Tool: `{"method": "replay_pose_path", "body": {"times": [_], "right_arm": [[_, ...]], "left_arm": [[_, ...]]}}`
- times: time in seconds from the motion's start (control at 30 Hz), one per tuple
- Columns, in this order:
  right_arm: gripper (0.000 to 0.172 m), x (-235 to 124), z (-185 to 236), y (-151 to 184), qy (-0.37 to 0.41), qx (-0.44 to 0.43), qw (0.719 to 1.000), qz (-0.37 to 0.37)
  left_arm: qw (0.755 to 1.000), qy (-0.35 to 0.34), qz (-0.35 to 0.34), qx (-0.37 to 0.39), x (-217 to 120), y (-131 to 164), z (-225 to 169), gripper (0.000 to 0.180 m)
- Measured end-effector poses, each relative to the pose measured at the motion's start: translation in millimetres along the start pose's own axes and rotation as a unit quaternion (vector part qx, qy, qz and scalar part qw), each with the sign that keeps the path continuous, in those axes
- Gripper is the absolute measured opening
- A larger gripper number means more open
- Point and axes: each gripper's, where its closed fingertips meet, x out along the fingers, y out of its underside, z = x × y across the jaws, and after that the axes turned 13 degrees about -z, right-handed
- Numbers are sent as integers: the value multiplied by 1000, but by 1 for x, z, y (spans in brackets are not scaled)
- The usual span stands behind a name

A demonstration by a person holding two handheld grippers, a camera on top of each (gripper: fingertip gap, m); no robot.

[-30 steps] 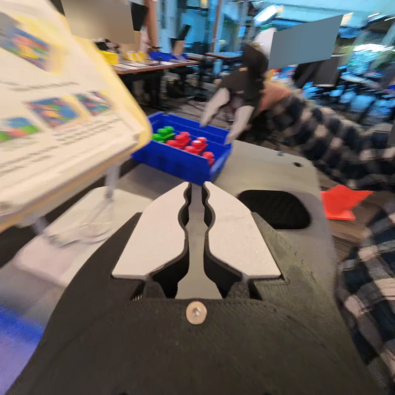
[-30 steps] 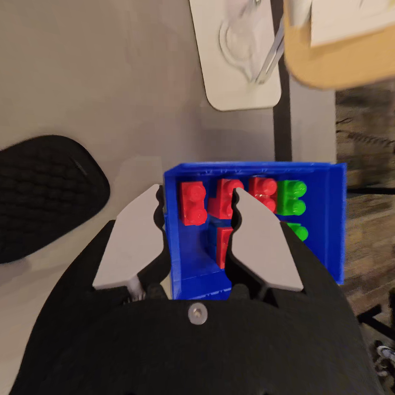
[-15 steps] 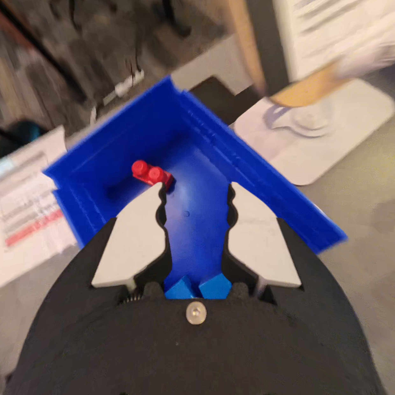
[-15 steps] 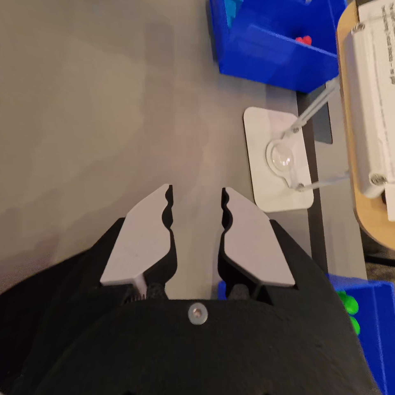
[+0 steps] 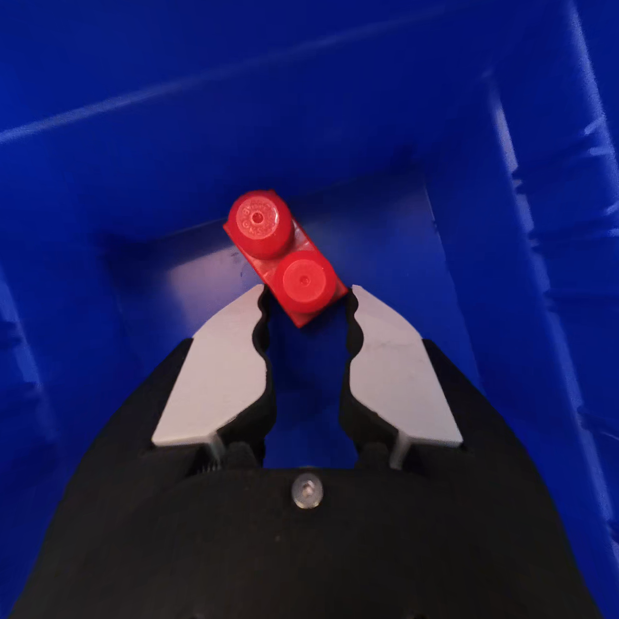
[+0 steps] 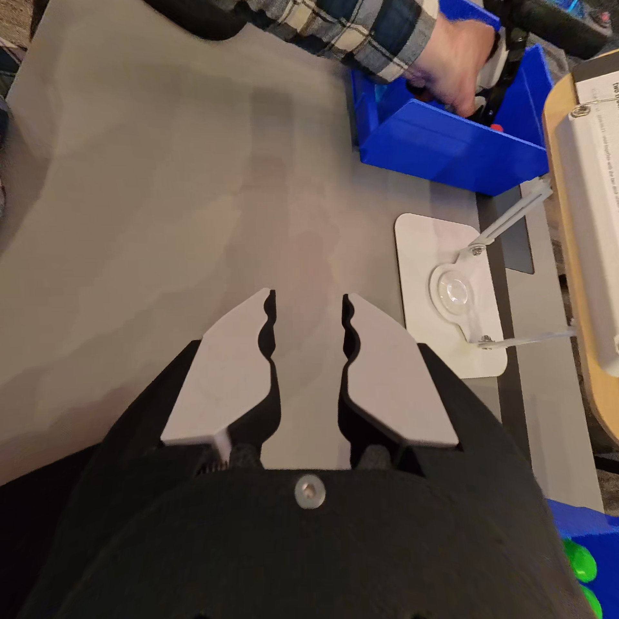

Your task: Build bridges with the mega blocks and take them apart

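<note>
Left claw (image 5: 306,290) sits deep in a glossy blue plastic bin (image 5: 134,100), smooth walls all round. Its flat pale-grey fingers (image 5: 231,351) with wavy black inner edges are about half spread around the near end of a red block (image 5: 284,264), a shiny two-stud brick lying diagonal on the bin floor, studs facing the camera. The right tip touches the block's corner, the left tip is just beside its edge; whether they press cannot be told, and the far stud lies beyond the tips. In the right wrist view, a smooth matte grey surface (image 6: 150,201) fills the left and middle. Right claw (image 6: 308,293) hovers over it, narrowly parted, nothing between the tips. Further right, up top, a hand (image 6: 452,70) in a plaid sleeve reaches into that blue bin. Below it is a white rounded plate (image 6: 432,241) with a clear dome and thin struts, then a tan board edge (image 6: 562,201). A second blue bin (image 6: 589,532) with green blocks (image 6: 577,566) is at bottom right.
</note>
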Motion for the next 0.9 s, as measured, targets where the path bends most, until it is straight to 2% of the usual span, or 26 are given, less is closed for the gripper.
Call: {"method": "replay_pose_path", "body": {"times": [0.07, 0.13, 0.2, 0.3, 0.37, 0.43, 0.5, 0.57, 0.7, 0.73, 0.9], "right_arm": [[38, -8, -3, -2, 12, 4, 1000, -6], [33, -14, -9, -10, 29, 13, 999, -22], [37, -15, -14, -26, 34, 17, 998, -45], [43, -8, -24, -56, 31, 3, 997, -71], [53, 3, -35, -77, 35, -10, 996, -78], [60, 18, -43, -96, 29, -19, 995, -92], [67, 37, -44, -104, 9, -19, 996, -91], [66, 56, -30, -108, -44, 1, 994, -98], [54, 74, 23, -98, -170, 33, 980, -101], [37, 72, 38, -98, -203, 41, 972, -115], [29, 67, 68, -79, -228, 99, 958, -142]], "left_arm": [[1000, 2, 9, 25, -6, 3, -2, 42], [999, 26, -13, 43, -28, -4, -12, 41], [995, 63, -33, 69, -65, -10, -27, 41], [975, 154, -74, 138, -143, -14, -70, 41], [949, 218, -87, 211, -197, -4, -109, 40], [921, 284, -74, 255, -243, 18, -153, 41], [874, 353, -54, 330, -281, 53, -202, 41], [836, 377, -44, 396, -299, 85, -238, 41], [775, 446, -60, 444, -322, 128, -290, 40], [770, 446, -57, 453, -322, 137, -295, 40], [764, 483, -45, 424, -318, 169, -312, 38]]}}
